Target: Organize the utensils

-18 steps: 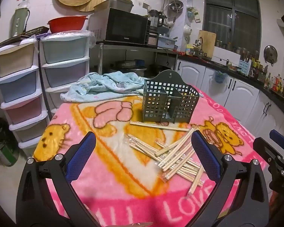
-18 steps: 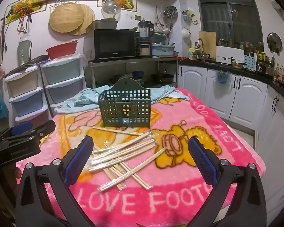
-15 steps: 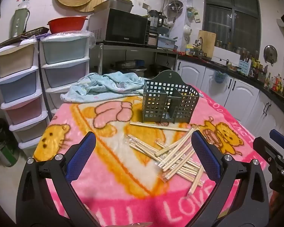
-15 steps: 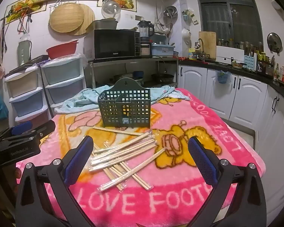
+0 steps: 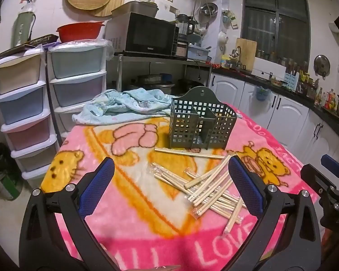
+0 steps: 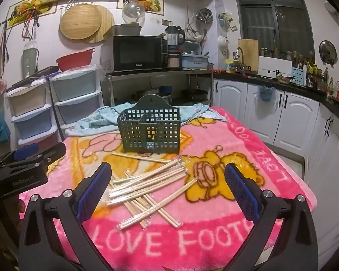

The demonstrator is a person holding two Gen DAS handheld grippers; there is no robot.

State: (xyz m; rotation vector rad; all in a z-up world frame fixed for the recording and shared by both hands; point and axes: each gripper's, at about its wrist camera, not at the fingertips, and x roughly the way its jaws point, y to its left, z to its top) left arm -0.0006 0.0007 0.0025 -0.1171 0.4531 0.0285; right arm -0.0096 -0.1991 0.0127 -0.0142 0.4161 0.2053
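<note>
Both claws released, empty: left claw, right claw. Wrapped chopsticks heaped centre frame, holder basket above. Risk: crossed sticks drag neighbours; slick wrappers slip on pinch.

A home kitchen is showing here: a microwave is sitting on a metal shelf, white cabinets are running under a dark counter, a tap is standing by the window, and plastic drawers are lining the wall.

We saw wrapped wooden chopsticks piled crisscross just before the empty, upright dark green caddy.
</note>
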